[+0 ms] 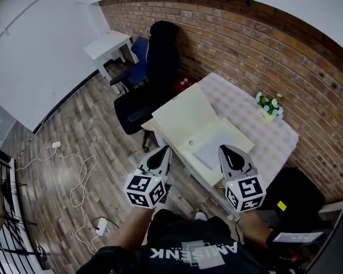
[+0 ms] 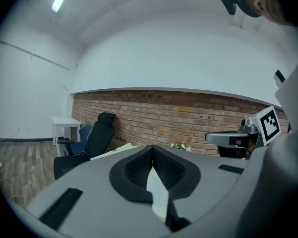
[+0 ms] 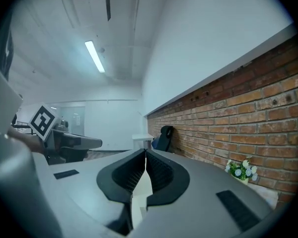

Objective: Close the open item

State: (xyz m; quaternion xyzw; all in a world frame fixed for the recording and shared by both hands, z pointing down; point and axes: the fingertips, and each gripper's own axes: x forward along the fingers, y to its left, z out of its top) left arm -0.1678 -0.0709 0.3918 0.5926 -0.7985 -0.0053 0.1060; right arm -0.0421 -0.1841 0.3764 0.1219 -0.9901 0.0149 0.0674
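Note:
A cream flat box lies open on the checked table (image 1: 274,144). Its lid (image 1: 180,116) stands raised and its shallow base (image 1: 220,144) lies toward me. My left gripper (image 1: 163,151) hovers shut and empty just before the box's near left corner. My right gripper (image 1: 226,150) is level with it at the base's near right side, also shut with nothing held. In the left gripper view the jaws (image 2: 152,151) meet, with the lid's edge (image 2: 111,151) beyond. The right gripper view shows its jaws (image 3: 145,155) pressed together.
A small pot of white flowers (image 1: 268,106) stands on the table by the brick wall (image 1: 263,44). A black office chair (image 1: 154,79), a blue chair (image 1: 139,53) and a white side table (image 1: 107,43) stand left of the table. Cables (image 1: 74,178) trail over the wooden floor.

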